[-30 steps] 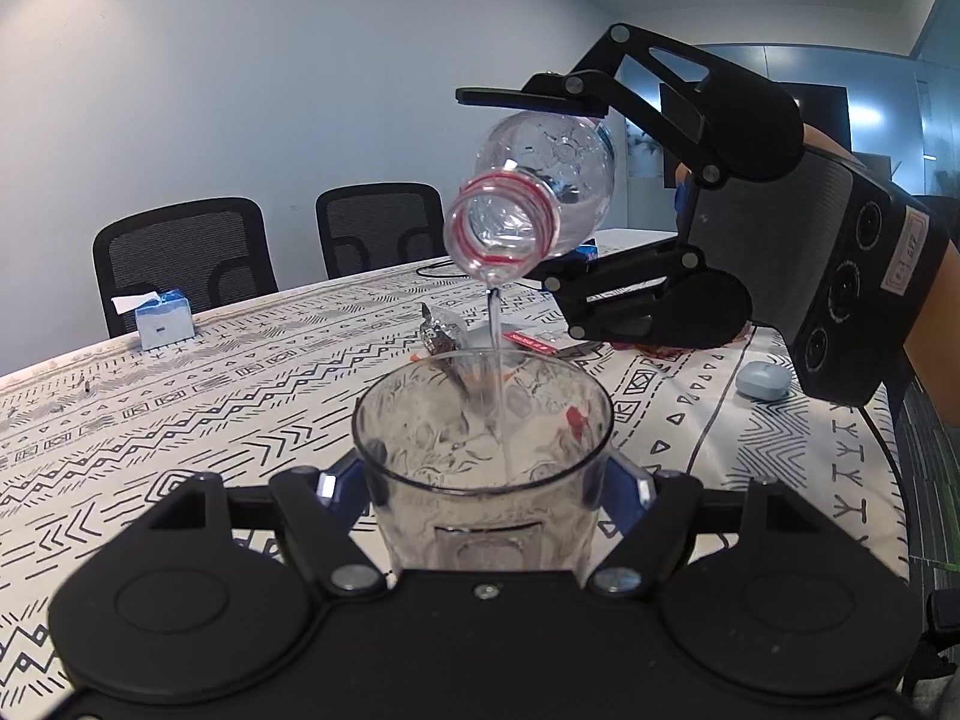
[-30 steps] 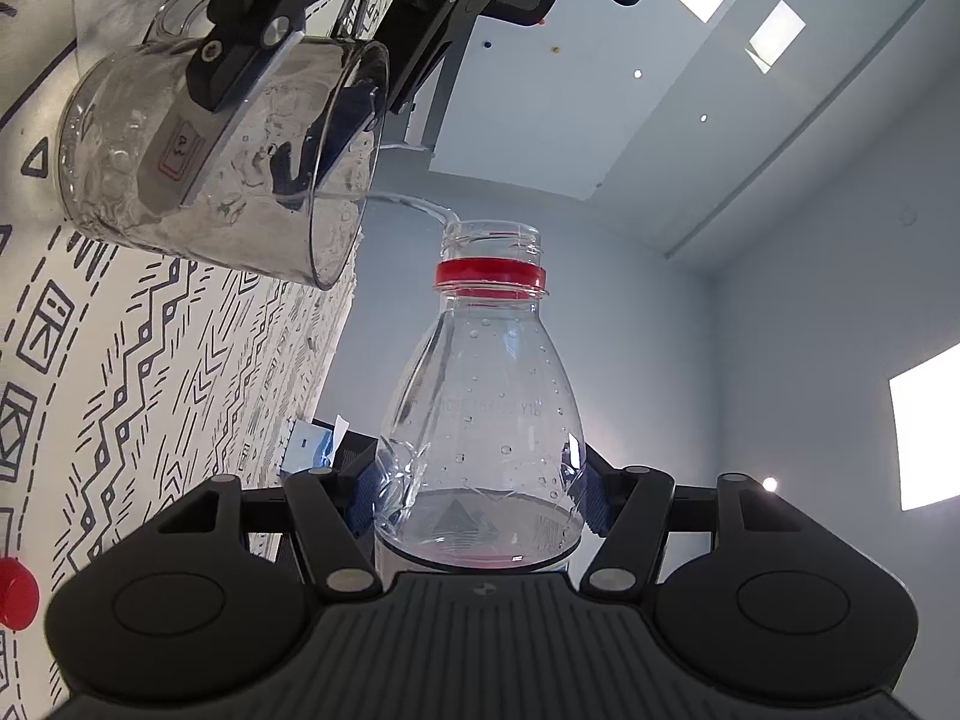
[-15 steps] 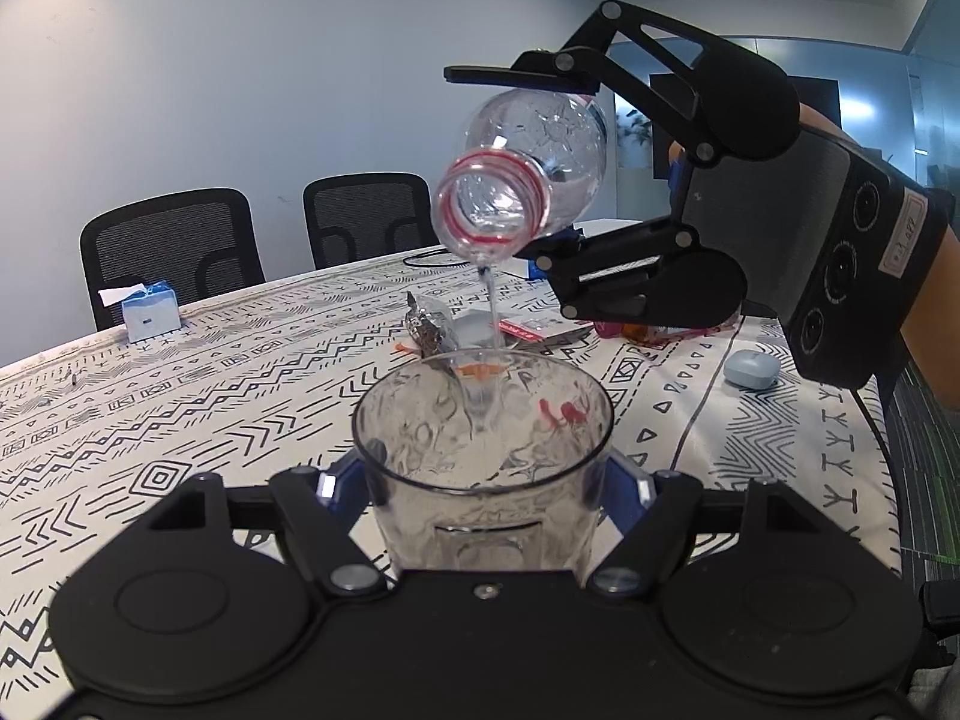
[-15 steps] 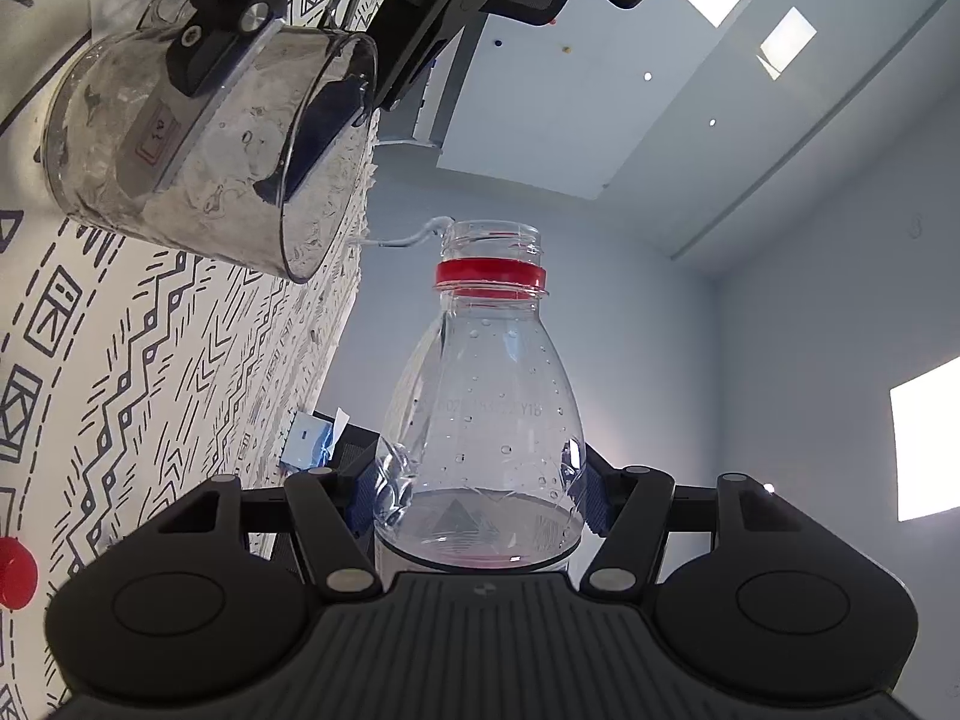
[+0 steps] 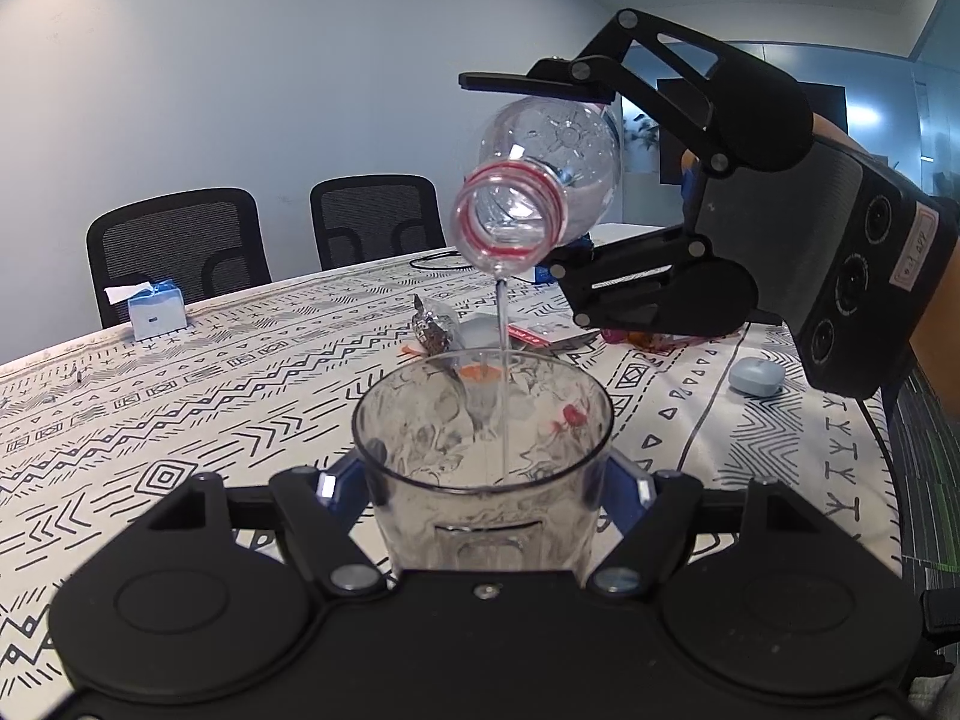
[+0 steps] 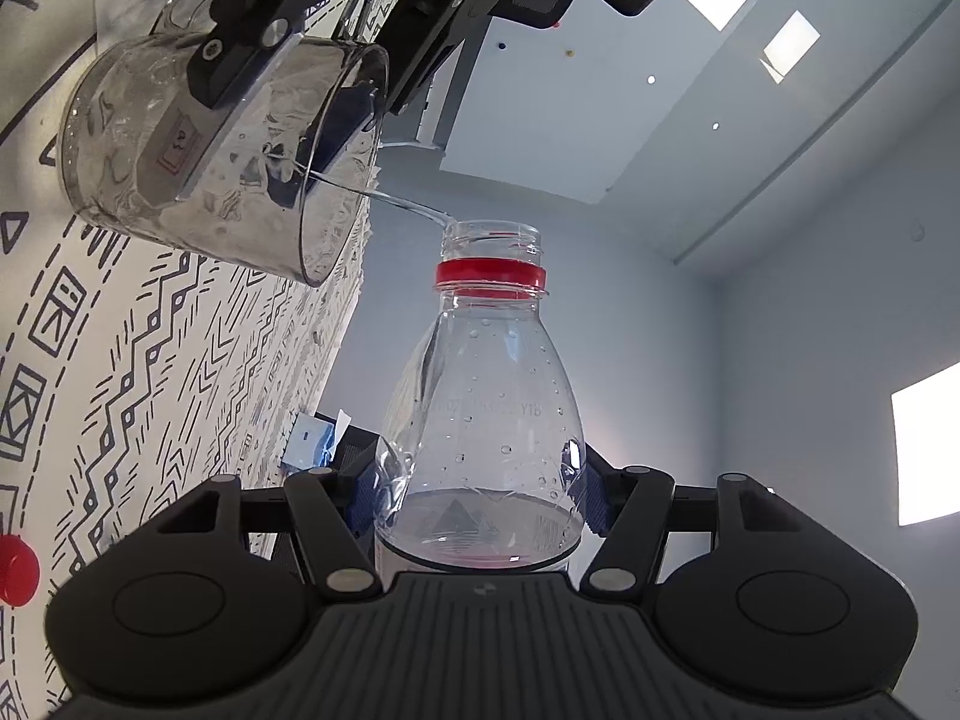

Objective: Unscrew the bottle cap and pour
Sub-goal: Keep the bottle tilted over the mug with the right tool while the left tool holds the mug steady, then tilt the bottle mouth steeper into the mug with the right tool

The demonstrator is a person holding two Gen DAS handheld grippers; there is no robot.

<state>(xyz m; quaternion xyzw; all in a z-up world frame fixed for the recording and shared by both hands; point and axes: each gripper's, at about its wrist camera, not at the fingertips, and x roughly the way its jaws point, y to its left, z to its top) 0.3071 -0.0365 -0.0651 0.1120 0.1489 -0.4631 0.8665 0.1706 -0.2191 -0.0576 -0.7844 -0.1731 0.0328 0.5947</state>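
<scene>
My left gripper [image 5: 483, 483] is shut on a clear plastic cup [image 5: 483, 420] and holds it above the patterned table. My right gripper [image 5: 540, 174] is shut on a clear, uncapped bottle [image 5: 540, 180] with a red neck ring, tipped mouth-down over the cup. A thin stream of water [image 5: 503, 324] falls from the bottle mouth into the cup. In the right wrist view the bottle [image 6: 486, 420] sits between my right gripper's fingers [image 6: 483, 483] and the cup [image 6: 228, 144] is at upper left. The red cap [image 6: 15, 570] lies on the table.
The table has a black-and-white patterned cloth [image 5: 180, 396]. A tissue box [image 5: 156, 312] stands at the far left, a foil wrapper [image 5: 435, 327] and small packets lie mid-table, and a pale blue case [image 5: 755, 375] lies at right. Two black chairs [image 5: 180, 252] stand behind.
The bottle has tipped a little further and shifted slightly over the cup. The stream keeps running and the bottle holds less water.
</scene>
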